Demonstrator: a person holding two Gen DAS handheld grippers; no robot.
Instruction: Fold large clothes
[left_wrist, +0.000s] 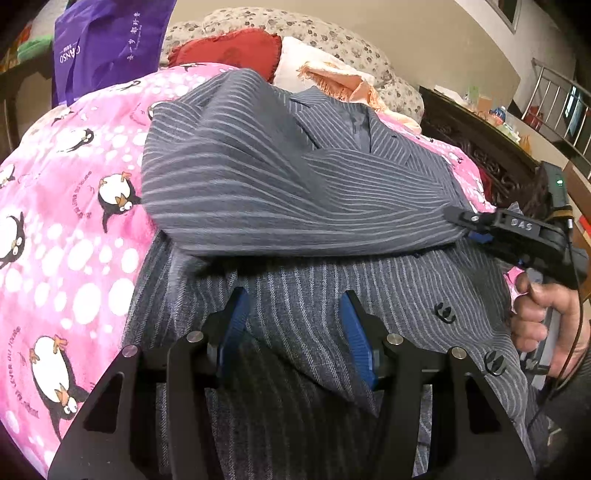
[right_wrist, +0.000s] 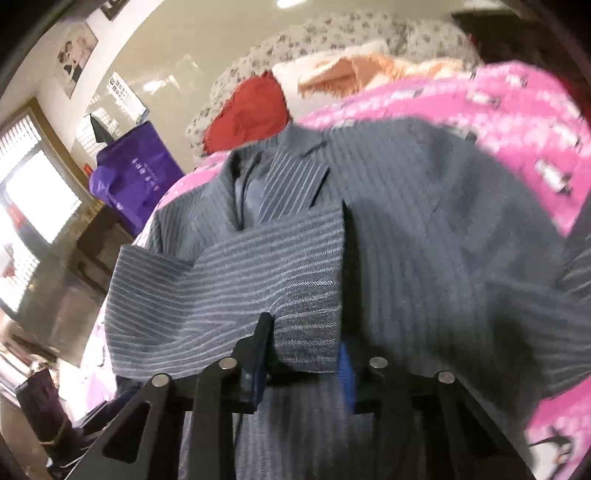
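A grey pinstriped suit jacket (left_wrist: 332, 288) lies front up on a pink penguin blanket (left_wrist: 74, 240), lapels toward the pillows. One sleeve (left_wrist: 277, 206) is drawn across its chest to the right. My right gripper (left_wrist: 467, 225) is shut on that sleeve's cuff at the jacket's right edge. In the right wrist view the cuff (right_wrist: 258, 288) sits pinched between the right gripper's (right_wrist: 304, 350) fingers. My left gripper (left_wrist: 295, 325) hovers over the jacket's lower front with blue pads (left_wrist: 354, 339) apart; I see nothing clamped between them. Black buttons (left_wrist: 445, 313) show to its right.
A person's hand (left_wrist: 543, 317) holds the right gripper's handle. At the head of the bed lie a red pillow (left_wrist: 229, 50), a floral cushion (left_wrist: 332, 33) and an orange cloth (left_wrist: 343, 79). A purple bag (left_wrist: 107, 40) hangs at the back left. Dark wooden furniture (left_wrist: 480, 147) borders the right side.
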